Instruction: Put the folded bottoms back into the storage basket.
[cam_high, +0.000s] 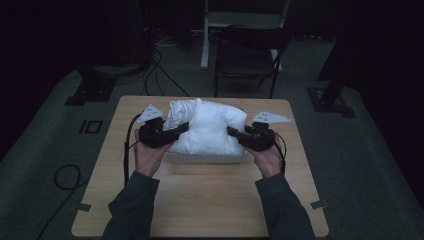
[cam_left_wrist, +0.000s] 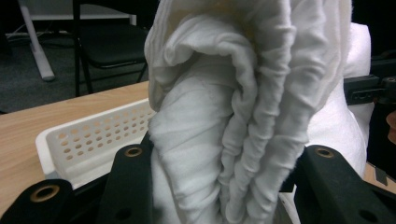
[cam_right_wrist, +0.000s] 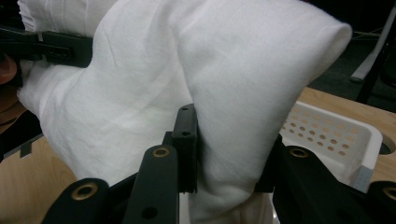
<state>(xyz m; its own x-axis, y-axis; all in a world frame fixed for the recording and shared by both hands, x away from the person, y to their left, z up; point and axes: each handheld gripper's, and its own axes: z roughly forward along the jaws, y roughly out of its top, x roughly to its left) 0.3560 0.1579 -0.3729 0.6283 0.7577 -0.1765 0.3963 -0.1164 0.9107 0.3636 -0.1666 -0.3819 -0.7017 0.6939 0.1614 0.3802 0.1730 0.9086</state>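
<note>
A bulky white cloth is bunched over a white perforated basket at the middle of the wooden table. My left gripper is shut on the cloth's left side; in the left gripper view thick folds of the cloth are squeezed between the black jaws, with the basket behind. My right gripper is shut on the cloth's right side; in the right gripper view a smooth fold of the cloth is pinched between its jaws above the basket. Both hands hold the cloth from opposite sides.
The wooden table has bare room in front of the basket. A black chair and a white table leg stand beyond the far edge. Cables lie on the dark floor at the left.
</note>
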